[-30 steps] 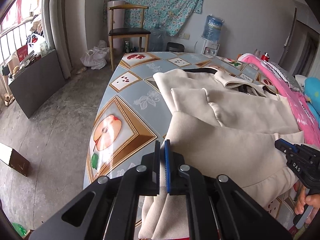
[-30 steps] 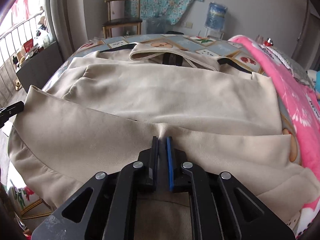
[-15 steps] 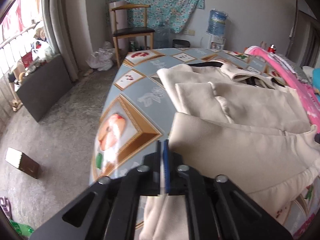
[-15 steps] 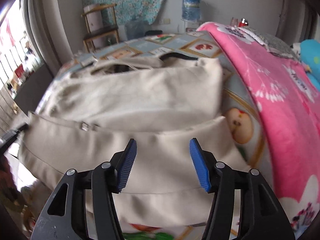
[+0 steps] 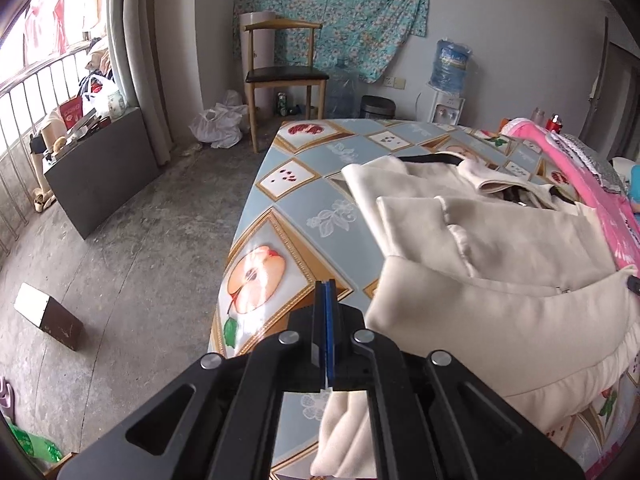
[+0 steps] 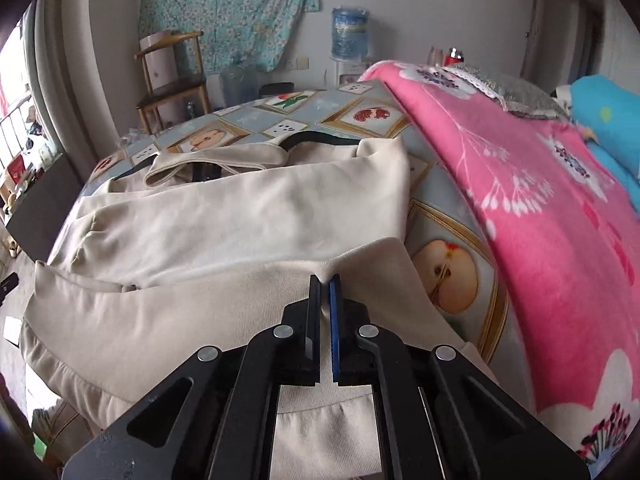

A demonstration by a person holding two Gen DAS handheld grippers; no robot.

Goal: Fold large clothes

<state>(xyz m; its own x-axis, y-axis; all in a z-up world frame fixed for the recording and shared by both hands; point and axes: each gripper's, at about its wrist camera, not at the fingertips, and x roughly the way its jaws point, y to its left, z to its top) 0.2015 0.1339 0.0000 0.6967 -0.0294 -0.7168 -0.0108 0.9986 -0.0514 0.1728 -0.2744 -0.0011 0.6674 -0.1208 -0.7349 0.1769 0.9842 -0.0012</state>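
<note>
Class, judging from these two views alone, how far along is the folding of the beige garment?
Done: the beige garment lies on the table, sides turned in. In hand: the left claw and right claw each pinch its near hem, lifted over the body. Left: laying that fold down.

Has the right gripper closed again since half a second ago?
Yes. The right gripper, open half a second ago, is now shut on the beige garment.

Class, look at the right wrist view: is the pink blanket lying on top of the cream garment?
No. The pink blanket lies beside the cream garment, with patterned tablecloth showing between them.
</note>
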